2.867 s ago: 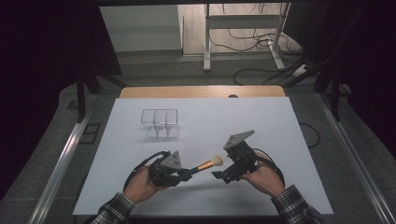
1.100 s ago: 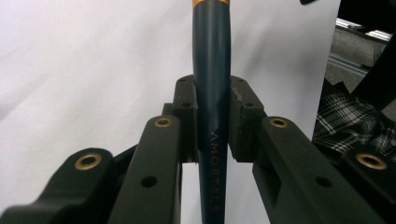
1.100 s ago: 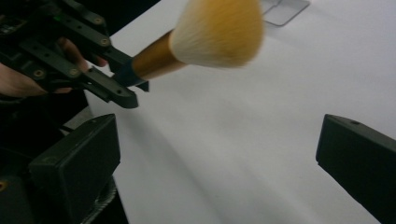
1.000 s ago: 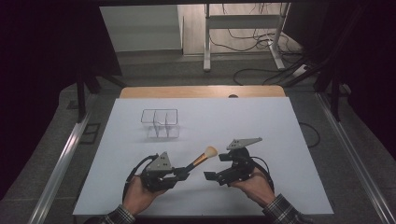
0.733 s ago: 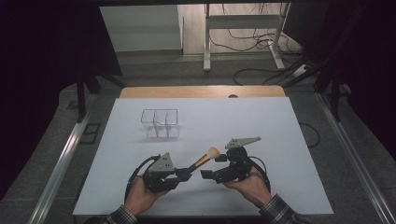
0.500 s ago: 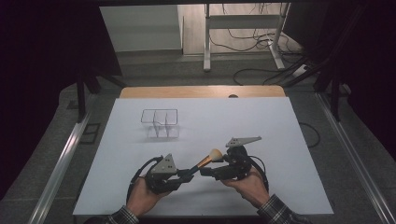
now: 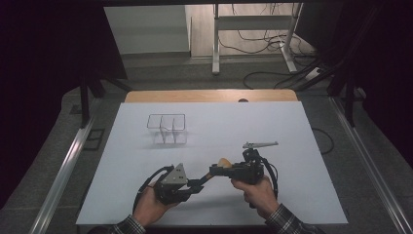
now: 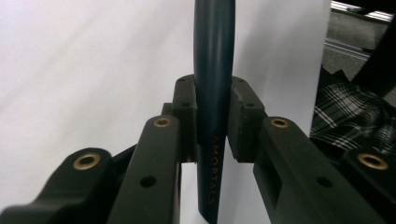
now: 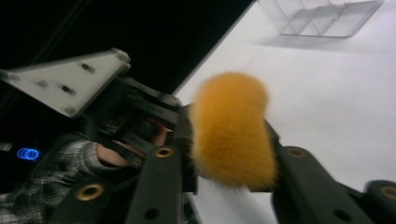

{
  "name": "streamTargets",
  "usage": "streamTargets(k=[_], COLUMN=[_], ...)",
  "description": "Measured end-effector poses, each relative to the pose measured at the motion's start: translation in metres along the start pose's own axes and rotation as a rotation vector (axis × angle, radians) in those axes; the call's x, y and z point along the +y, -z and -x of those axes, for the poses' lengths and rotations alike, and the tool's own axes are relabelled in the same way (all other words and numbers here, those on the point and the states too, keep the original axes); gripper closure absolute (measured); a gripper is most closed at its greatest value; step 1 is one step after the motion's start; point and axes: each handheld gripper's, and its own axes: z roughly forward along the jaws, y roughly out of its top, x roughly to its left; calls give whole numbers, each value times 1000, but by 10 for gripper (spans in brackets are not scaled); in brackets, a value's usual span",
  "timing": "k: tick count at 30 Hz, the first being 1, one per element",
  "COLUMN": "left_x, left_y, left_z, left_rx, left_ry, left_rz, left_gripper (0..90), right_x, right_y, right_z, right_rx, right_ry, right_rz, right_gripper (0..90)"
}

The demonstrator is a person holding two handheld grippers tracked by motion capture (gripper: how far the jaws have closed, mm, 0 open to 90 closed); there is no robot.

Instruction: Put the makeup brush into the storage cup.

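Brush [image 7: 210, 174] above table [image 7: 292, 126], between both hands. Left gripper [image 8: 210, 135] clamped on dark handle; right gripper [image 9: 229, 154] jaws flanking orange bristles [image 9: 231, 128], closure unclear. Advised: seat on ferrule before left release.

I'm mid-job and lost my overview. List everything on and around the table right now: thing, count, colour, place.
makeup brush: one, dark handle with orange bristles, held above the near middle of the table, handle in the left gripper, bristle end between the right gripper's jaws.
clear organiser: one, transparent, with compartments, far left part of the table.
table: one, white top with a wooden strip along the far edge.
cables: several, black, on the floor beyond the table.
left gripper: one, black with a grey plate, near left, shut on the brush handle.
right gripper: one, black with a grey plate, near right, jaws either side of the bristles; contact unclear.
hands: two, plaid sleeves, bottom edge.
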Motion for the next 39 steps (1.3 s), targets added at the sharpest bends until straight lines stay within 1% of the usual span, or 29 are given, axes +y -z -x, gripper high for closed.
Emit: streamTargets(k=[1, 2, 3, 5, 7, 8, 10, 11, 12, 14, 17, 18, 19, 20, 23, 25, 27, 28, 30, 32, 33, 36, 37, 38, 39], left_x=[0, -1, -1, 0, 1, 1, 1, 2, 2, 3, 5, 6, 6, 7, 9, 10, 12, 12, 13, 15, 15, 16, 16, 16, 16], left_y=[-1, 0, 1, 3, 3, 3, 2, 1, 0, -1, -3, -3, -4, -4, -5, -6, -6, -6, -6, -6, -5, -4, -3, -3, -3], left_z=[1, -2, -3, -4, -5, -6, -6, -6, -6, -6, -5, -6, -5, -5, -5, -4, -3, -2, -1, 2, 2, 2, 1, 1, 0], left_rx=[6, 3, -5, 1, 4, 3, 4, 4, -1, -7, -11, -11, -14, -14, -21, -19, -24, -19, -29, -18, -15, -14, -6, -2, 1], left_ry=[11, 8, 23, 25, 36, 44, 44, 53, 46, 45, 37, 24, 25, 18, 5, -6, -30, -43, -66, -90, -95, -90, -86, -79, -71], left_rz=[9, 3, 15, 16, 19, 17, 8, 13, 3, 0, -6, -13, -9, -11, -15, -11, -23, -25, -31, -50, -52, -46, -46, -44, -43], left_gripper=[745, 733, 686, 562, 479, 451, 390, 369, 355, 341, 358, 372, 402, 429, 508, 554, 591, 607, 717, 734, 736, 737, 738, 738, 738], right_x=[1, 1, 1, 1, 1, 1, 1, 1, 1, 0, 0, 0, 0, 0, 1, 0, 0, 0, 0, 0, -1, 0, 0, 0, 0], right_y=[-1, -1, -1, -3, -5, -6, -9, -11, -12, -15, -18, -18, -19, -19, -20, -21, -22, -23, -24, -24, -24, -23, -23, -22, -22], right_z=[-2, -4, -7, -12, -16, -17, -23, -26, -27, -30, -33, -34, -36, -37, -38, -39, -40, -40, -41, -41, -40, -40, -40, -40, -39], right_rx=[-9, -17, -38, -125, -157, -169, -228, -243, -245, -262, -267, -263, -262, -264, -251, -243, -234, -227, -218, -216, -215, -204, -203, -203, -193], right_ry=[20, 33, 57, 141, 186, 204, 274, 294, 304, 329, 354, 358, 367, 373, 378, 380, 379, 380, 378, 378, 377, 374, 376, 371, 363], right_rz=[-8, -13, -17, -41, -63, -73, -109, -119, -128, -149, -166, -167, -169, -173, -178, -184, -188, -188, -190, -194, -197, -184, -180, -170, -162], right_gripper=[721, 723, 724, 725, 724, 725, 724, 724, 724, 725, 724, 724, 724, 724, 724, 724, 724, 724, 724, 723, 722, 711, 693, 653, 630])
